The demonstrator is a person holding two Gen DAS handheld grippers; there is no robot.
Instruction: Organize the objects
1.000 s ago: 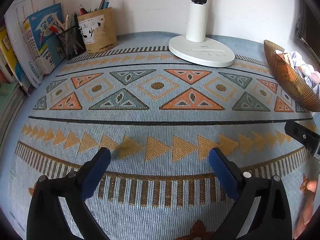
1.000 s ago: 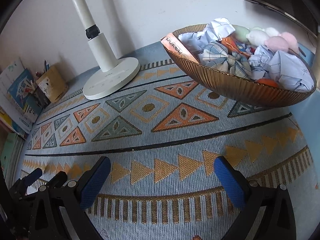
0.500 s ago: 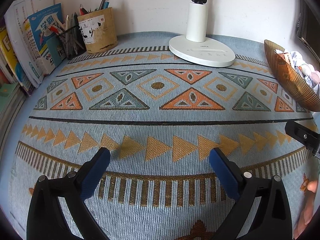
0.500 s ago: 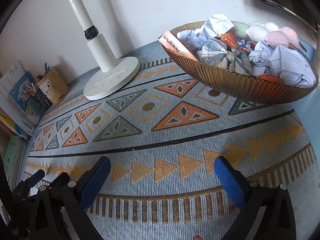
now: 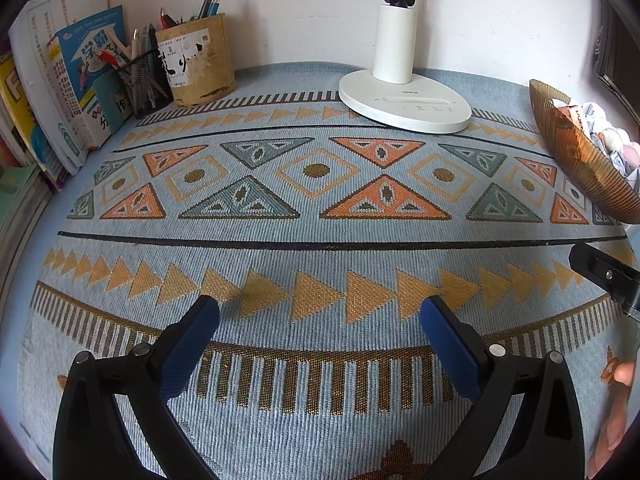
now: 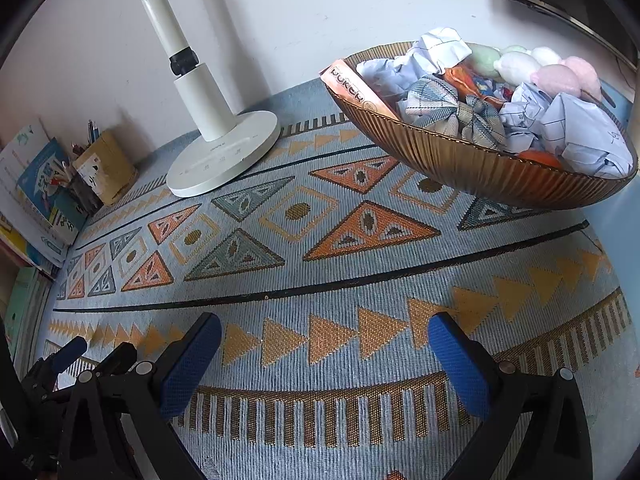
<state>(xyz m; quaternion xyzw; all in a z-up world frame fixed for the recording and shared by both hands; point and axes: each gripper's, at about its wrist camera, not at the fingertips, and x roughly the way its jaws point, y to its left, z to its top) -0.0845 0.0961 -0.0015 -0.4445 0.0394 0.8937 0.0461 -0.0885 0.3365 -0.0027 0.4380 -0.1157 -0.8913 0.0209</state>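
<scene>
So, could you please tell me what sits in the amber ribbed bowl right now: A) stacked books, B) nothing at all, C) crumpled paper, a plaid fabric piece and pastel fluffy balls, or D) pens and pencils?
C: the right wrist view shows the amber ribbed bowl piled with crumpled paper, a plaid fabric piece and pastel fluffy balls; the pens stand in the holders by the wall.

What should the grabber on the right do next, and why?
Probably reach forward and to the right toward the brown bowl, since that is where the clutter sits: crumpled paper, a plaid cloth and pastel puffs. The right gripper is open and empty over the bare patterned mat, as is the left gripper.
</scene>
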